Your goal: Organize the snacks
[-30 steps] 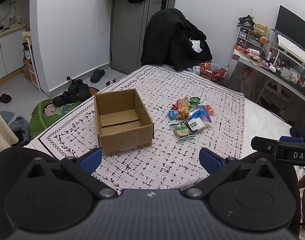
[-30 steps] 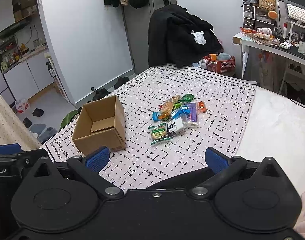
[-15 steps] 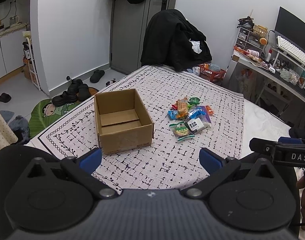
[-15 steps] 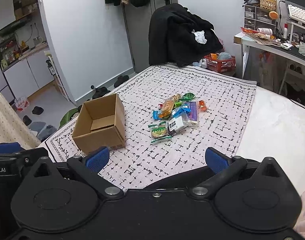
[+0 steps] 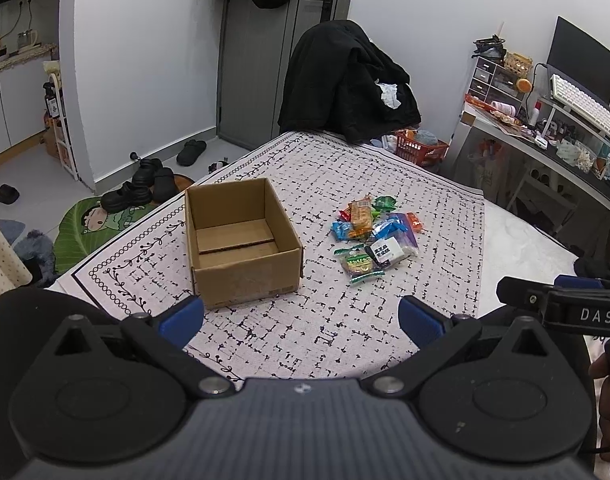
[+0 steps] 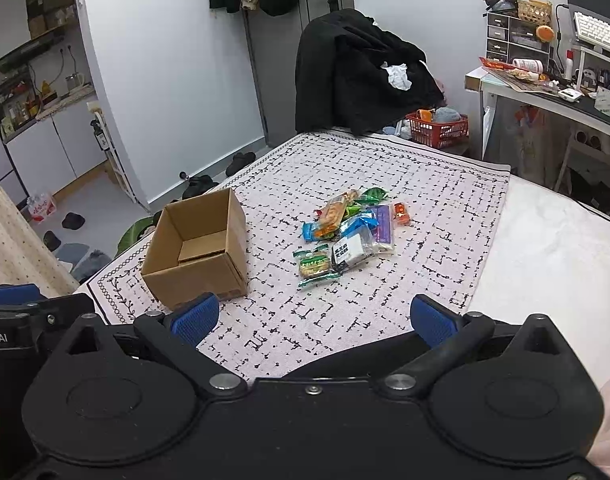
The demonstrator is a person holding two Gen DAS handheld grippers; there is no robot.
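An open, empty cardboard box (image 5: 241, 240) (image 6: 197, 252) stands on a patterned cloth (image 5: 345, 320) (image 6: 305, 320). To its right lies a heap of snack packets (image 5: 375, 236) (image 6: 349, 236), with a green-wrapped biscuit (image 5: 359, 266) (image 6: 315, 266) nearest me. My left gripper (image 5: 301, 320) hovers open near the cloth's front edge, short of the box. My right gripper (image 6: 313, 318) is open too, equally far back, and nothing sits between its blue pads. The right gripper's body (image 5: 561, 308) shows at the left view's right edge.
A chair draped with a black coat (image 5: 345, 84) stands beyond the cloth. A red basket (image 5: 421, 148) sits on the floor beside it. A cluttered desk (image 5: 545, 136) runs along the right. Shoes (image 5: 145, 184) lie on the floor at left. White bedding (image 6: 545, 248) extends right.
Both views have drifted only slightly; the box and snacks sit a touch further away in the right wrist view. Both grippers stay open.
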